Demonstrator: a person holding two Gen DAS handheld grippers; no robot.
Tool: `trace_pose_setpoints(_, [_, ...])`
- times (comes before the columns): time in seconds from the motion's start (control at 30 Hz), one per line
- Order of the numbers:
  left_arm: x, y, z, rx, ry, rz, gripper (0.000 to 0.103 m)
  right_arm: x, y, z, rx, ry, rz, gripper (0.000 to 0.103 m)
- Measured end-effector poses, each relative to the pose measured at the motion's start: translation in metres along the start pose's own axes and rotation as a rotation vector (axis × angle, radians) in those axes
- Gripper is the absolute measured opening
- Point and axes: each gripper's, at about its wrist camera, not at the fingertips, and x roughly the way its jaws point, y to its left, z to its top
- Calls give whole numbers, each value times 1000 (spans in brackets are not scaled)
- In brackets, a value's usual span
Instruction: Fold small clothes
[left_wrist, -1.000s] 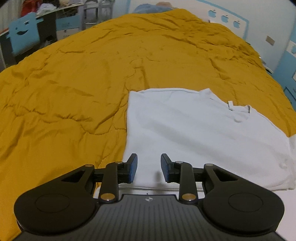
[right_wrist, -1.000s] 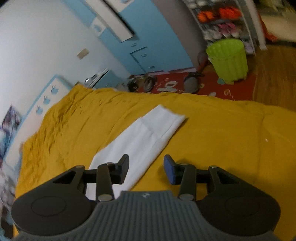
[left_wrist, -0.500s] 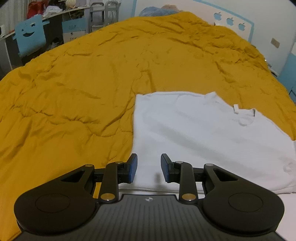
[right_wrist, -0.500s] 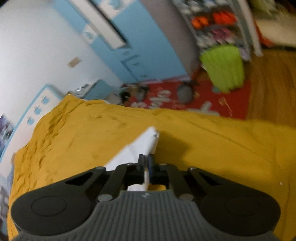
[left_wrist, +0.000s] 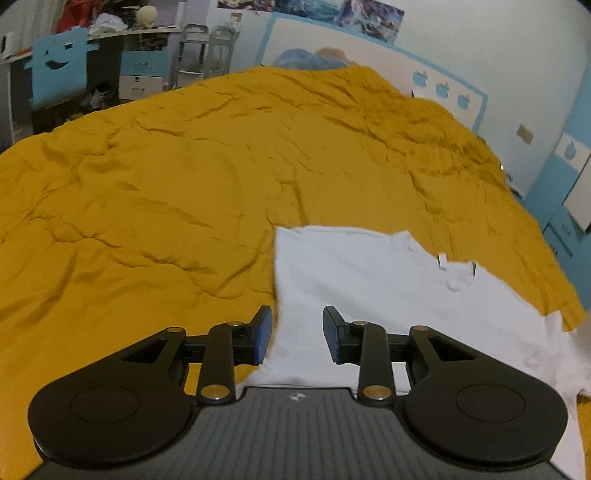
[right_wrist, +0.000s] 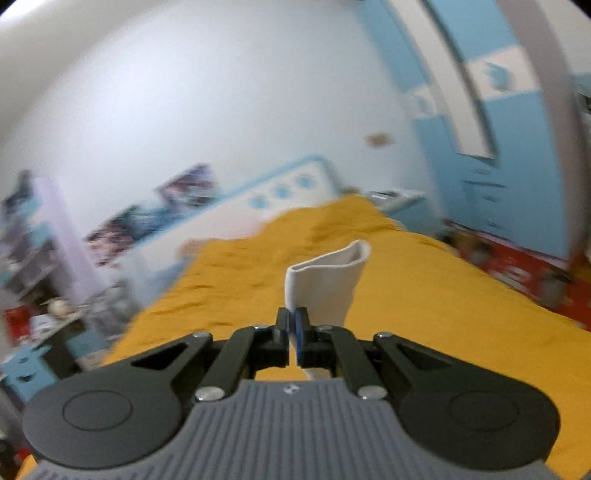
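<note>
A small white shirt (left_wrist: 388, 288) lies flat on the mustard-yellow bedspread (left_wrist: 166, 192), collar tag to the right. My left gripper (left_wrist: 297, 334) is open and empty, hovering over the shirt's near left edge. My right gripper (right_wrist: 294, 334) is shut on a fold of the white shirt (right_wrist: 325, 284), which sticks up beyond the fingertips above the bedspread (right_wrist: 424, 295). The right wrist view is blurred by motion.
A desk with a blue smiley chair (left_wrist: 59, 77) and shelves stand beyond the bed's far left. A white and blue headboard (left_wrist: 443, 88) and blue cabinets (left_wrist: 561, 206) lie to the right. A red floor mat (right_wrist: 517, 266) lies beside the bed.
My right gripper closed on the shirt's end and lifted it, swinging the view up toward the wall. My left gripper stayed open and drifted slightly left over the shirt's edge.
</note>
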Motion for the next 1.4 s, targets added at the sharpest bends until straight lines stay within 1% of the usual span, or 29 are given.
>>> trace_pose_setpoints(0.07, [-4, 11, 2, -21, -6, -12, 38, 5, 53, 3, -41, -4, 71, 0])
trace_pose_setpoints(0.17, [-8, 23, 6, -40, -9, -27, 38, 14, 120, -6, -72, 4, 139, 0])
trace_pose_setpoints(0.23, [-12, 30, 9, -45, -20, -46, 38, 24, 159, -23, -77, 23, 168, 0])
trace_pose_setpoints(0.3, [-16, 36, 11, -52, -27, -62, 38, 38, 193, -50, -70, 63, 202, 0])
trace_pose_setpoints(0.4, [-21, 46, 14, -64, -36, -76, 38, 56, 237, -107, -75, 127, 225, 0])
trace_pose_setpoints(0.47, [-21, 53, 13, -74, -35, -83, 38, 70, 258, -152, -81, 177, 217, 0])
trace_pose_setpoints(0.53, [-20, 59, 13, -81, -25, -90, 38, 83, 281, -200, -81, 248, 204, 0])
trace_pose_setpoints(0.63, [-15, 67, 10, -98, -6, -111, 38, 103, 300, -268, -82, 365, 192, 0])
trace_pose_setpoints(0.73, [-9, 73, 6, -120, 8, -151, 38, 116, 307, -325, -92, 469, 190, 0])
trace_pose_setpoints(0.8, [-6, 77, 5, -131, 14, -170, 38, 124, 307, -353, -81, 544, 222, 0])
trace_pose_setpoints(0.87, [-3, 79, 4, -147, 19, -192, 38, 129, 308, -373, -80, 603, 246, 1])
trace_pose_setpoints(0.9, [-1, 80, 4, -156, 21, -205, 40, 131, 309, -381, -84, 635, 265, 5])
trace_pose_setpoints(0.93, [1, 79, 4, -163, 23, -216, 43, 132, 311, -390, -82, 664, 286, 6])
trace_pose_setpoints(0.97, [3, 79, 4, -170, 24, -229, 48, 133, 309, -394, -67, 686, 314, 7])
trace_pose_setpoints(1.0, [6, 78, 4, -174, 26, -240, 50, 133, 305, -396, -54, 698, 335, 12])
trace_pose_setpoints(1.03, [8, 77, 4, -176, 30, -251, 50, 132, 303, -398, -51, 705, 347, 18])
trace_pose_setpoints(1.07, [12, 75, 3, -176, 36, -261, 51, 130, 300, -397, -52, 705, 359, 28])
trace_pose_setpoints(1.13, [21, 69, 4, -166, 50, -262, 53, 127, 291, -394, -65, 694, 370, 29])
trace_pose_setpoints(1.23, [38, 60, 4, -149, 76, -262, 53, 121, 266, -379, -80, 675, 351, 29])
trace_pose_setpoints(1.3, [51, 52, 4, -133, 90, -256, 53, 126, 248, -358, -89, 654, 307, 29])
trace_pose_setpoints(1.4, [67, 39, 6, -94, 101, -236, 53, 120, 203, -338, -101, 609, 225, 29])
